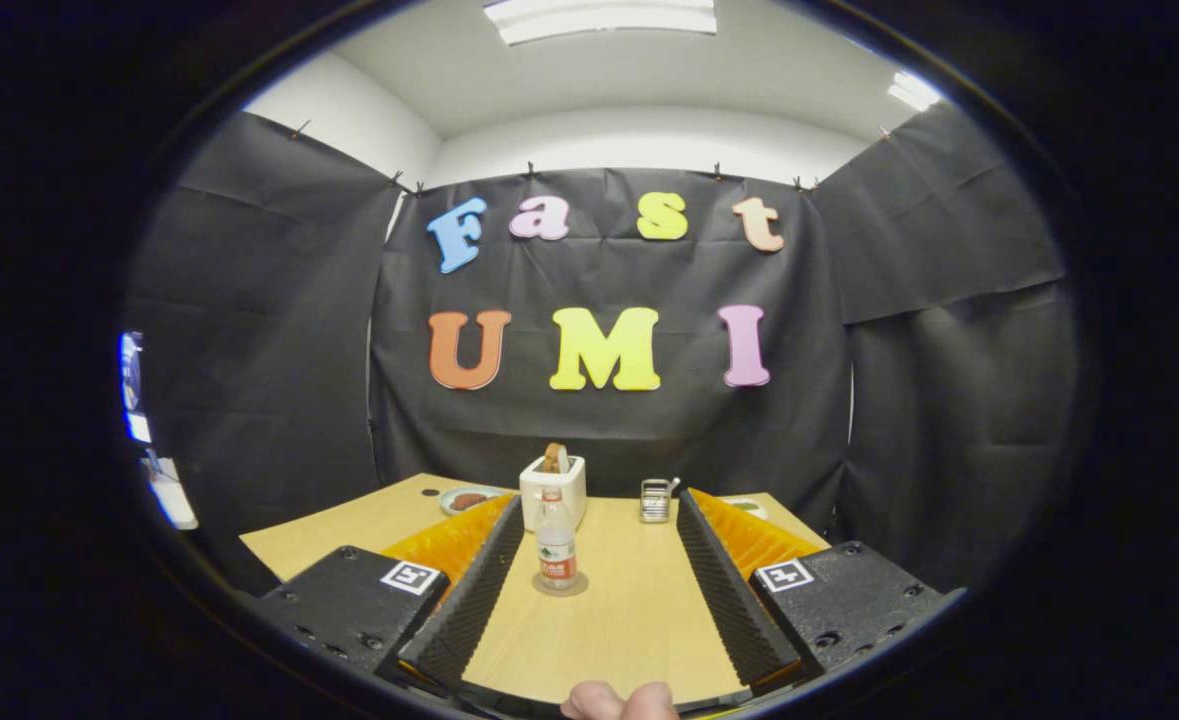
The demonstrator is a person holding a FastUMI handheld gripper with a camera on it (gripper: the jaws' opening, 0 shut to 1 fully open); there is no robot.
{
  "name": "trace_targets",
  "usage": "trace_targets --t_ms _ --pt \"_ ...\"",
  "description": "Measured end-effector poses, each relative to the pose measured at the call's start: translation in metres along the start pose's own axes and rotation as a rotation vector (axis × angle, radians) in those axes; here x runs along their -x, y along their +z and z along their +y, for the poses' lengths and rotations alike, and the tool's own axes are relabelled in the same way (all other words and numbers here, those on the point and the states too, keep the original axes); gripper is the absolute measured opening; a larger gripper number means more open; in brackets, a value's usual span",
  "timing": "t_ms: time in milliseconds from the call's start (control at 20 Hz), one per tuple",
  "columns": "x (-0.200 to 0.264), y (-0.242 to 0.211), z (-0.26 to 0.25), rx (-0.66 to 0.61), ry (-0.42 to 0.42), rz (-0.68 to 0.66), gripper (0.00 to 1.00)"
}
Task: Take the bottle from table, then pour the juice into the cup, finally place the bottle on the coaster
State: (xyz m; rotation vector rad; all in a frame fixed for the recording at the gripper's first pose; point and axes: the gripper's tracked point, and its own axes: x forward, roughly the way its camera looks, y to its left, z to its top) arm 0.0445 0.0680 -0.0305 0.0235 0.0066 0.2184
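A clear plastic bottle [555, 550] with a red label stands upright on a round coaster [560, 586] on the wooden table [629, 610]. It stands between my two fingers, nearer the left one, with a gap on both sides. My gripper [599, 512] is open and holds nothing. A small metal cup [655, 500] with a handle sits farther back, just left of the right fingertip.
A white toaster [553, 488] with a slice of bread stands right behind the bottle. A plate [469, 499] with dark food lies at the back left. Another dish [749, 508] peeks out behind the right finger. A person's fingertips [619, 700] show near the table's front edge.
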Motion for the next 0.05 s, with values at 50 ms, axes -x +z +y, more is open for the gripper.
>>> trace_targets --t_ms 50 --pt "-0.0014 -0.0001 0.0017 0.000 -0.001 -0.001 0.99"
